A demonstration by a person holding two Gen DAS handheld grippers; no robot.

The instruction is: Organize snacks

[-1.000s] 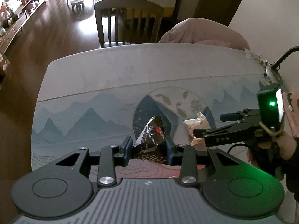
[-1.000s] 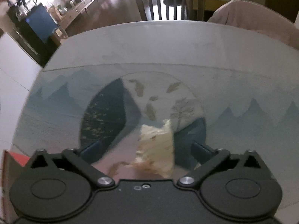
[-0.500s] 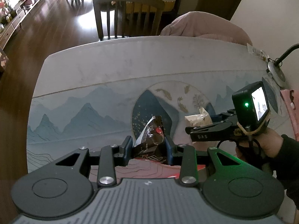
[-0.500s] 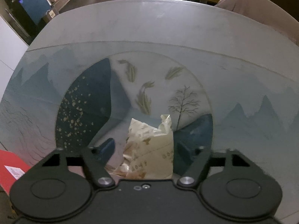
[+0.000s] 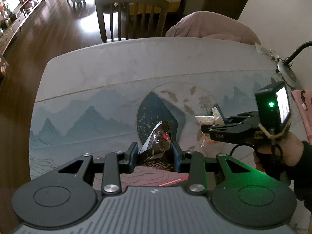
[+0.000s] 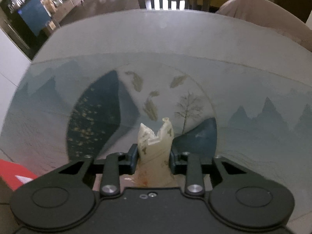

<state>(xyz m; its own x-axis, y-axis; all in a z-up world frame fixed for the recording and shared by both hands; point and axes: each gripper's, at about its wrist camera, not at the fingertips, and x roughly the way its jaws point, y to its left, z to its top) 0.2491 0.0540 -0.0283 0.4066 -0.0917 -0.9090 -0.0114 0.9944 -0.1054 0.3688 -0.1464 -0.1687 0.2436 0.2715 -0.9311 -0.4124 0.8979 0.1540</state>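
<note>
My left gripper (image 5: 155,152) is shut on a dark brown snack packet (image 5: 159,142) with red print, which stands up between the blue pads over the near part of the table mat (image 5: 97,105). In the right wrist view my right gripper (image 6: 154,155) has its jaws closing on a cream snack packet (image 6: 155,142); both pads press its sides and its torn top sticks up. The left wrist view shows that right gripper (image 5: 212,124) from the side, in a hand (image 5: 276,150) at the right, with the cream packet (image 5: 208,120) squeezed at its tip.
The mat (image 6: 234,74) is printed with blue mountains and a round picture. A red box (image 6: 13,173) lies at the near left edge. A wooden chair (image 5: 132,13) and a pink cushion (image 5: 210,27) stand behind the table. A lamp base (image 5: 286,74) sits at the right edge.
The right gripper's jaws have come together from wide apart onto the cream packet, squeezing it narrow. The left gripper has kept still with the dark packet.
</note>
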